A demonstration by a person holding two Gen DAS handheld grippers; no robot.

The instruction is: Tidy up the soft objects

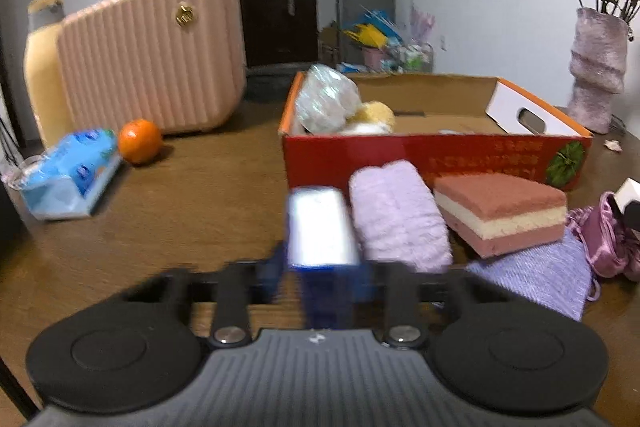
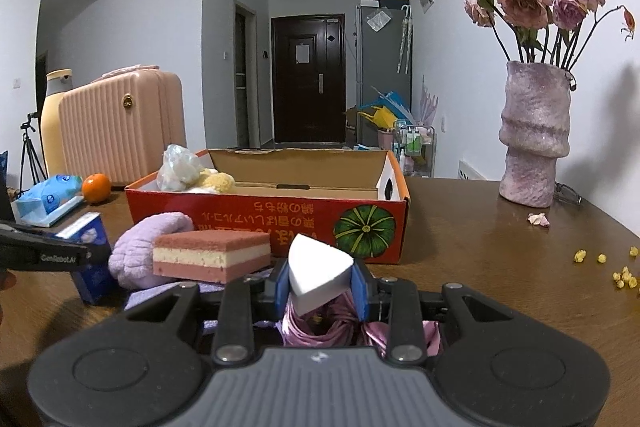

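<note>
My left gripper [image 1: 324, 263] is shut on a blue tissue pack [image 1: 322, 227], blurred, just in front of the red cardboard box [image 1: 400, 155]; the pack also shows in the right wrist view [image 2: 90, 259]. My right gripper [image 2: 320, 287] is shut on a white wedge sponge [image 2: 318, 269] above a pink satin pouch [image 2: 332, 323]. A lilac rolled towel [image 1: 396, 215], a pink-and-cream layered sponge [image 1: 500, 215] and a purple knit cloth [image 1: 540, 275] lie in front of the box. A plastic-wrapped bundle [image 1: 326, 99] and a yellow plush [image 1: 374, 117] sit inside the box.
A pink suitcase [image 1: 152, 55], an orange [image 1: 140, 141] and a blue wipes pack [image 1: 68, 171] are at the left. A purple vase with dried roses [image 2: 534, 135] stands at the right, with glasses [image 2: 568, 193] and yellow crumbs [image 2: 622, 275] nearby.
</note>
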